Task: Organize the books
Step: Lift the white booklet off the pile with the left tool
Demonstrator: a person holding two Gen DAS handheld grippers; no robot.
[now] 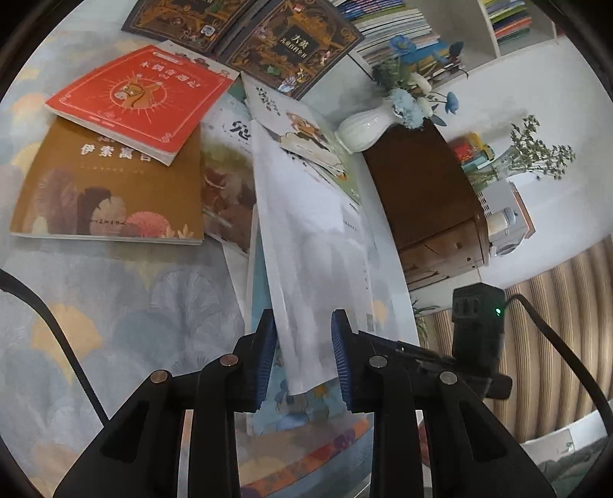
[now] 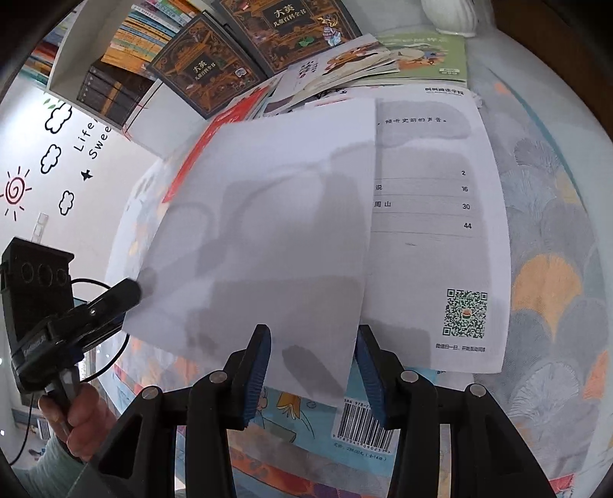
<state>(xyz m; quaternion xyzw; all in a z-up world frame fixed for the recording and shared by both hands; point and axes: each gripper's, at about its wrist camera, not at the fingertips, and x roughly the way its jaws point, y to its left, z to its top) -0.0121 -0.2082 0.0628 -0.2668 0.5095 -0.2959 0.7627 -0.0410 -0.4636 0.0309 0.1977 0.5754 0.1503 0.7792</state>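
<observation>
A thin white booklet (image 2: 268, 230) is tilted up off the pile of books. Its near corner (image 1: 310, 344) runs between the blue pads of my left gripper (image 1: 304, 360), which touch it on both sides. From the right wrist view the left gripper (image 2: 126, 295) has one finger over that corner. The booklet's lower corner also hangs between the jaws of my right gripper (image 2: 312, 367), whose pads stand apart from it. Under the booklet lie a white cover with a QR code (image 2: 440, 230) and a blue book with a barcode (image 2: 364, 425).
On the patterned tablecloth (image 1: 115, 325) lie a red book (image 1: 141, 99), an ochre book (image 1: 107, 184) and two dark ornate books (image 1: 295, 46). A white vase of flowers (image 1: 364, 126), a wooden cabinet (image 1: 421, 191) and a bookshelf (image 1: 394, 27) stand behind. A hand (image 2: 76, 425) holds the left gripper.
</observation>
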